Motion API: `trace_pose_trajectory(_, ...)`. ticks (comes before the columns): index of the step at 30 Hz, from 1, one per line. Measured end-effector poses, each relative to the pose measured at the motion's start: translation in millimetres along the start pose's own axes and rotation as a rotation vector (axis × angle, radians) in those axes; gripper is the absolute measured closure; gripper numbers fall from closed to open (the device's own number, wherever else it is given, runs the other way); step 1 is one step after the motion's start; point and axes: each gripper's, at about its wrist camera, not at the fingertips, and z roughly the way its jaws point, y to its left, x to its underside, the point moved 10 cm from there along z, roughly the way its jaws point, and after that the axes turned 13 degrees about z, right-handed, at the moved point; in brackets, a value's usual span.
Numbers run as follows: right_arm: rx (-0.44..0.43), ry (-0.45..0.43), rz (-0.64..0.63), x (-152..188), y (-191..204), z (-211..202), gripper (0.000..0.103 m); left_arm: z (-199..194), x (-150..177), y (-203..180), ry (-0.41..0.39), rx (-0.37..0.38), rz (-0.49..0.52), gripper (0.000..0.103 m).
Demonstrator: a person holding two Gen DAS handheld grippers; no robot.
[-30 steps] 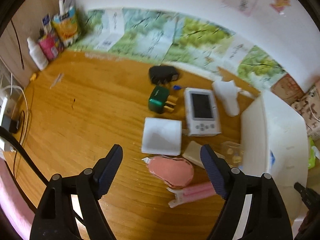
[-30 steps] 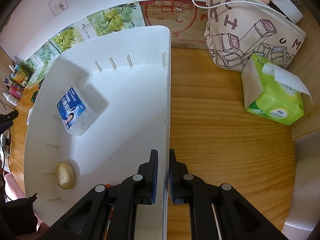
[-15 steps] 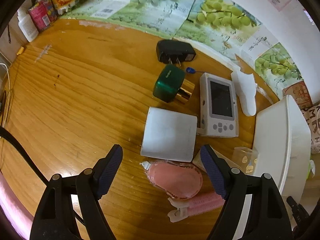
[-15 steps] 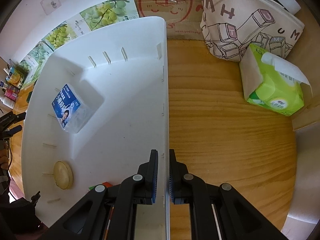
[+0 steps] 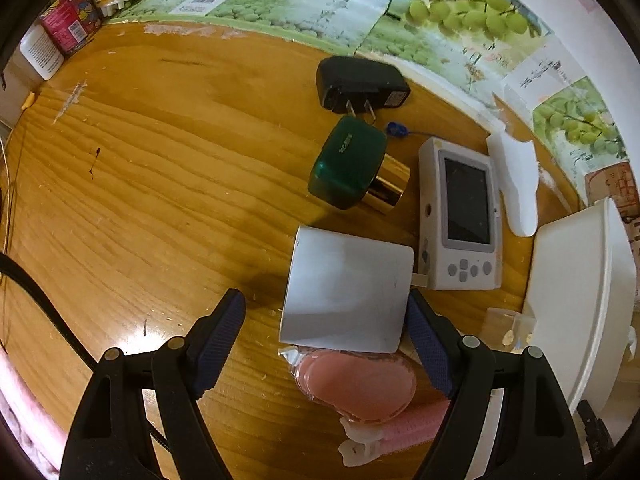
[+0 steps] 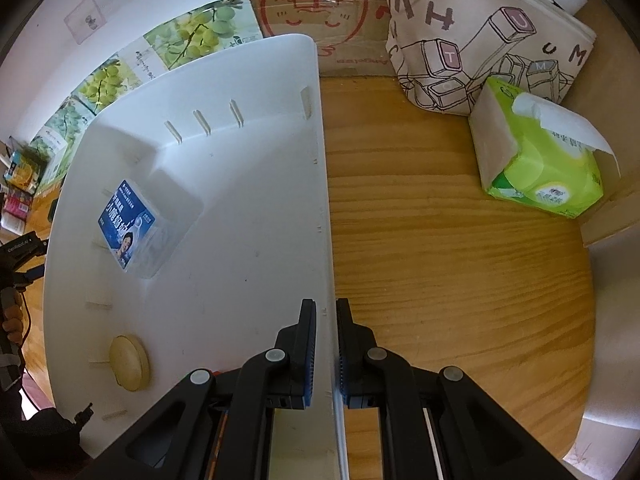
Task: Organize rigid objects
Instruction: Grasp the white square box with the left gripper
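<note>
left wrist view: the left gripper (image 5: 326,328) hangs over the wooden desk (image 5: 160,184) with its fingers (image 5: 218,330) spread wide, holding nothing. the right-hand finger's tip sits just beside the lower right corner of a flat white square box (image 5: 348,290); whether it touches, i cannot tell. below that box lies a pink oval case in clear wrapping (image 5: 356,384), partly tucked under the box's near edge, and a pink ribbed tube with a whitish end (image 5: 404,426) lies just beneath it. beyond the white box stands a green bottle with a gold cap (image 5: 352,166) lying on its side, with a black plug adapter (image 5: 360,84) behind it. a white handheld device with a dark screen (image 5: 460,216) lies to the right of the bottle, and a white curved plastic piece (image 5: 516,184) beside that. a small clear container (image 5: 508,326) sits near the white bin (image 5: 576,280) at the right edge.

right wrist view: the right gripper (image 6: 326,344) has its fingers (image 6: 306,348) closed on the upright side wall of the white bin (image 6: 260,184), one finger inside and one outside. inside the bin lie a clear box with a blue label (image 6: 132,228) and a pale yellow round disc (image 6: 128,362), well apart. on the desk to the right sit a green tissue pack (image 6: 540,152) and a patterned cloth bag (image 6: 480,40).
</note>
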Motion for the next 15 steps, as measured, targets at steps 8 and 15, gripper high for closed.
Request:
trace_pose_trajectory(8,0.010,0.005,0.014,-0.9,-0.9,3.5,0.092,4.6,1.1,-7.8,0.035,0.011,0.037,0.035)
trace_pose_trajectory(15,0.007,0.000,0.022,-3.0,-0.2,4.7,0.092,4.8,-0.4,-10.9,0.053,0.004,0.046,0.041)
